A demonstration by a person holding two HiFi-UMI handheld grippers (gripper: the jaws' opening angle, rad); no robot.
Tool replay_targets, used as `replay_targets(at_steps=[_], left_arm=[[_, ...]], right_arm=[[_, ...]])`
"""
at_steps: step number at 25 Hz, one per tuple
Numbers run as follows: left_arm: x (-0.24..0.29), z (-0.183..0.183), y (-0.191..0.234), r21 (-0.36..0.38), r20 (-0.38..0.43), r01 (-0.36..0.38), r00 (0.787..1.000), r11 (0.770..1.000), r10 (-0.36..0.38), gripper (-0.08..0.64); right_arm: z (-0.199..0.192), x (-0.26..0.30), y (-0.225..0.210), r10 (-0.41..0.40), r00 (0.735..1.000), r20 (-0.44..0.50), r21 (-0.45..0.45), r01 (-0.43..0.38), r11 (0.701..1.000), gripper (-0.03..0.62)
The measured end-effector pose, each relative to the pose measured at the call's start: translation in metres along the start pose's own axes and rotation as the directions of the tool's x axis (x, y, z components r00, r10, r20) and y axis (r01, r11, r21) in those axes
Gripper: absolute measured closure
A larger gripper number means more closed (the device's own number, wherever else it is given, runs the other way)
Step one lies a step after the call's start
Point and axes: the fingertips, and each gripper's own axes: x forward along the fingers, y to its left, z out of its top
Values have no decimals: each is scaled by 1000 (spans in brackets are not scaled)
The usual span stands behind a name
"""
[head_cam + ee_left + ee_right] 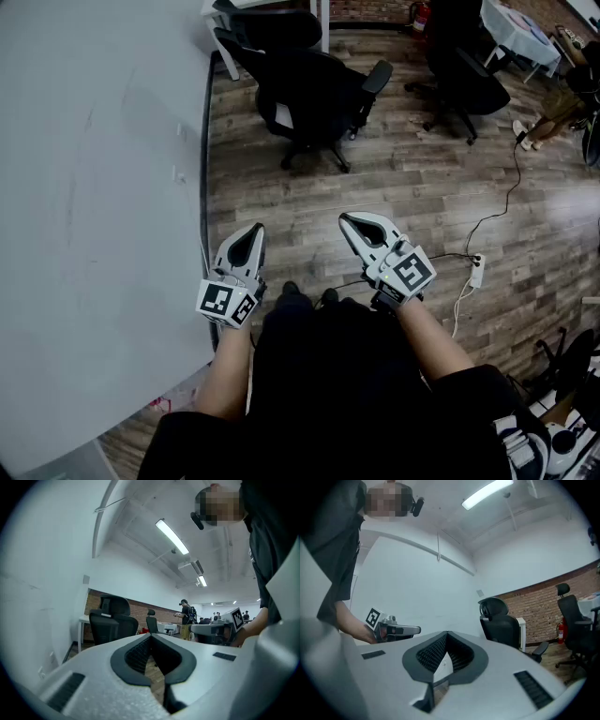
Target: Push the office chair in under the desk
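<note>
One office chair (305,94) stands upright, its backrest turned toward the person (328,394).

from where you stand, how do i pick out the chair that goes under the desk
Follow the long white wall to the white desk at its far end. The black office chair stands right in front of it; the other black chair sits farther right.

An open-plan office is shown.
Black swivel chairs (309,94) are seen at twelve and one o'clock on wood-plank flooring (412,197); a brick wall (543,604), a white desk (520,621) and ceiling strip lights (172,537) are shown beyond.
</note>
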Motion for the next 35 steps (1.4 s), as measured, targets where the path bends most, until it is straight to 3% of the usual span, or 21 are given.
replay_targets(at_steps=[5,14,25,32,35], left_arm=[[2,-2,-9,-11,-2,17,1000,1000,-17,546],[-10,5,-8,-12,1,4,1000,1000,-4,546],[-11,-1,-8,-27,-17,7,1000,1000,-8,546],[-8,2,-7,-30,-32,2,999,1000,-3,546],[-8,-1,-2,-37,-37,-10,999,999,9,546]], right_arm=[[-5,-3,6,13,1000,-13,16,-13,1000,586],[6,-1,11,43,998,53,44,-45,998,586],[1,3,10,53,998,30,64,-55,996,586],[8,7,10,91,993,80,84,-97,992,586],[-4,9,4,83,996,31,90,-85,992,586]])
